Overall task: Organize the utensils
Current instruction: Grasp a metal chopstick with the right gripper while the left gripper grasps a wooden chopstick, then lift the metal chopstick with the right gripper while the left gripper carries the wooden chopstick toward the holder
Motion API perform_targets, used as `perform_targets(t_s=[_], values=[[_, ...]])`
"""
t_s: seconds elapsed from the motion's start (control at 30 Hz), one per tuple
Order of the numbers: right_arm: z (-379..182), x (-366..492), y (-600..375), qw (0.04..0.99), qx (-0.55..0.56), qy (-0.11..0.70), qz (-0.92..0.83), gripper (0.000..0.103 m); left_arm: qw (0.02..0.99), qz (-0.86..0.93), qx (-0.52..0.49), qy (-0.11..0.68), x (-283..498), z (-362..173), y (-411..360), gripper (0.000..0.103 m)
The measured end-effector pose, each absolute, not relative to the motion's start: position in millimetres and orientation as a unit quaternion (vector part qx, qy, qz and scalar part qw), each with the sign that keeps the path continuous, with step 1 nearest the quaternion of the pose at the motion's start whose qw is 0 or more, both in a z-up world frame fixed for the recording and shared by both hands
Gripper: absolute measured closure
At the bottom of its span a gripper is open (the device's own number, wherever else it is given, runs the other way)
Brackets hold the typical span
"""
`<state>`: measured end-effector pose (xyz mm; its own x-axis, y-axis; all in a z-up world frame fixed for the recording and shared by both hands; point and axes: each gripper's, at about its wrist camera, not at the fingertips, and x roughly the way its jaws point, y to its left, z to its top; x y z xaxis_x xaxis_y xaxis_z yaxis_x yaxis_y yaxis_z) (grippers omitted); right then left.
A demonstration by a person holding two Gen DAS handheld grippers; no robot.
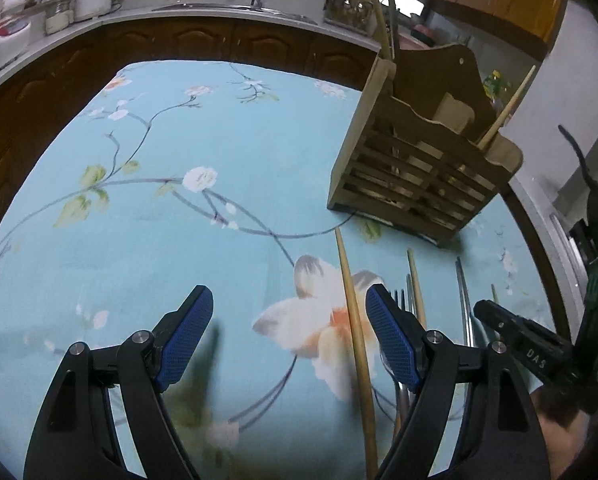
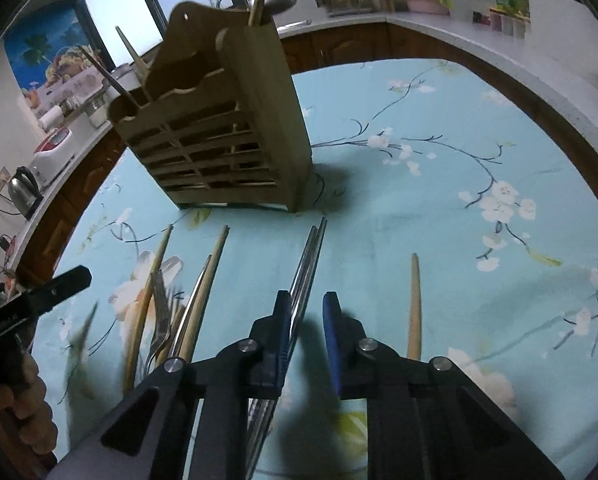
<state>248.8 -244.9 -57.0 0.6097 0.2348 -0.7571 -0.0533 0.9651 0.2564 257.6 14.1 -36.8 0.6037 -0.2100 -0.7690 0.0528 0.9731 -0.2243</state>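
Observation:
A slatted wooden utensil holder (image 1: 419,168) (image 2: 219,140) stands on the blue flowered tablecloth (image 1: 171,248), with a few chopsticks upright in it. In front of it lie wooden chopsticks (image 2: 205,280), a fork (image 2: 161,312), a pair of metal chopsticks (image 2: 311,256) and one separate wooden chopstick (image 2: 415,304). My left gripper (image 1: 289,292) is open wide over the cloth; a long wooden chopstick (image 1: 353,300) lies between its fingers, near the right one. My right gripper (image 2: 307,296) hovers over the metal chopsticks with a narrow gap between its blue pads, which press on nothing.
A kitchen counter (image 1: 219,12) with wooden cabinets curves around the table's far side, carrying jars, a kettle (image 2: 23,192) and a rack of utensils. A person's hand (image 2: 23,412) holds the left gripper. Bare cloth lies to the left of the holder.

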Motion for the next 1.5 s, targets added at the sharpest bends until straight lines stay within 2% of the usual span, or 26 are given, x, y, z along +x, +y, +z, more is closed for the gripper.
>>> perform_targets(t_s=[0.13,0.3,0.43,0.5,0.57,0.87,0.93,1.03,1.07,1.3,1.5], values=[[-63,259,-243,0.886,0.101,0.447,0.078,0.089,0.889,-0.079,-0.07,0.447,274,-39,4,0.025],[-62,270,-242,0.886,0.089,0.45,0.069,0.093,0.879,-0.088,-0.049,0.466,297,-47,-7,0.045],[-61,283,-245,0.885,0.092,0.452,0.065,0.095,0.874,-0.099,-0.034,0.474,308,-54,-17,0.051],[-62,289,-245,0.885,0.09,0.452,0.064,0.096,0.871,-0.101,-0.027,0.481,313,-59,-22,0.062],[-63,297,-244,0.885,0.089,0.452,0.064,0.096,0.865,-0.106,-0.026,0.489,317,-65,-25,0.068],[-65,307,-242,0.89,0.082,0.443,0.065,0.095,0.865,-0.124,0.017,0.487,317,-66,-48,0.069],[-65,307,-244,0.889,0.089,0.443,0.068,0.095,0.867,-0.121,0.033,0.482,315,-65,-52,0.072],[-65,307,-241,0.891,0.078,0.443,0.066,0.095,0.873,-0.112,0.051,0.472,313,-66,-55,0.087],[-65,306,-239,0.891,0.075,0.442,0.066,0.095,0.874,-0.112,0.051,0.47,313,-66,-56,0.094],[-63,301,-245,0.888,0.111,0.44,0.075,0.099,0.878,-0.114,0.019,0.465,304,-55,-41,0.099],[-34,275,-253,0.898,0.134,0.408,0.097,0.099,0.888,-0.137,-0.035,0.438,279,-22,-19,0.099]])
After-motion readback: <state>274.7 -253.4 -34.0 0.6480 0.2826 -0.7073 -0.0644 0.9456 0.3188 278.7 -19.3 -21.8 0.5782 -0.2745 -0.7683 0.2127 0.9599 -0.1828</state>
